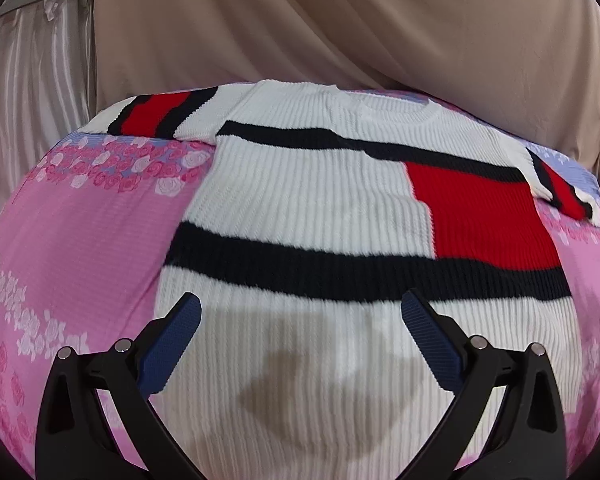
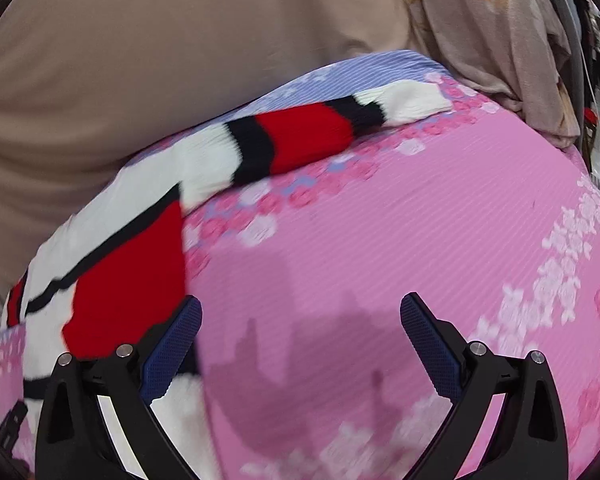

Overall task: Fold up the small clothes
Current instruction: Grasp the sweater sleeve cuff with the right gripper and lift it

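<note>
A white ribbed sweater (image 1: 300, 184) with black stripes and a red block lies flat, face up, on a pink floral sheet (image 1: 80, 232), collar far from me and both sleeves spread outward. My left gripper (image 1: 300, 312) hovers open over the sweater's lower white part, nothing between its blue pads. In the right wrist view the same sweater (image 2: 128, 264) shows at the left, its sleeve (image 2: 300, 132) stretching up and right. My right gripper (image 2: 300, 316) is open above bare pink sheet (image 2: 420, 220), just right of the sweater's side edge.
A beige curtain (image 1: 340, 32) hangs behind the bed. Silvery pleated fabric (image 1: 32, 80) hangs at the far left. A beige patterned cloth (image 2: 492, 40) is heaped past the bed's far right corner. Pink sheet spreads on both sides of the sweater.
</note>
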